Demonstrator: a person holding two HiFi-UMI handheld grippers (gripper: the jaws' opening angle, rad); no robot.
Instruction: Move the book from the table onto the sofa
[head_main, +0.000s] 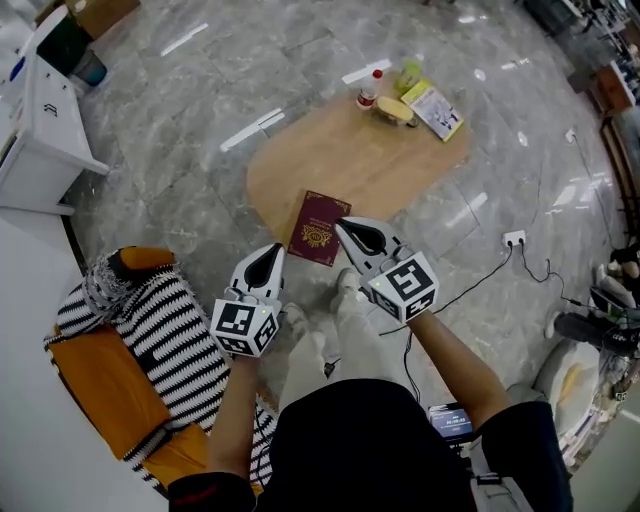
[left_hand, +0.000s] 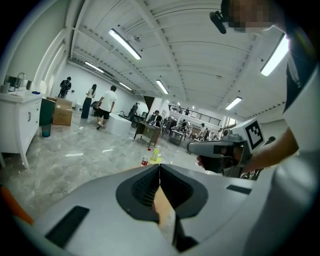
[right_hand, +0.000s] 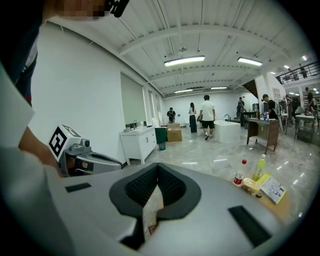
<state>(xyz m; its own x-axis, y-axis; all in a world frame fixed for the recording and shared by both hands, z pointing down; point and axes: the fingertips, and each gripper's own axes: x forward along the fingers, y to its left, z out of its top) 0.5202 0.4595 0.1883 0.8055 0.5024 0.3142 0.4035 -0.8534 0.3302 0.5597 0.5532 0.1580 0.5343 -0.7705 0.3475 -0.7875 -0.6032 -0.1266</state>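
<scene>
I hold my left hand-held gripper (head_main: 272, 250) and right hand-held gripper (head_main: 342, 227) pressed together, empty — bracketing the maroon book (head_main: 317, 232) at twelve o'clock for pickup.

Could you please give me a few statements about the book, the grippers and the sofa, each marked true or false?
1. The maroon book lies on the wooden table. True.
2. The left gripper is clamped on the book. False: its jaws are together with nothing between them, and the book lies free.
3. The right gripper has its jaws together. True.
4. The red-capped bottle stands right beside the book. False: it stands at the far end of the table, and the book lies at the near edge.
5. A striped blanket lies on the sofa. True.
</scene>
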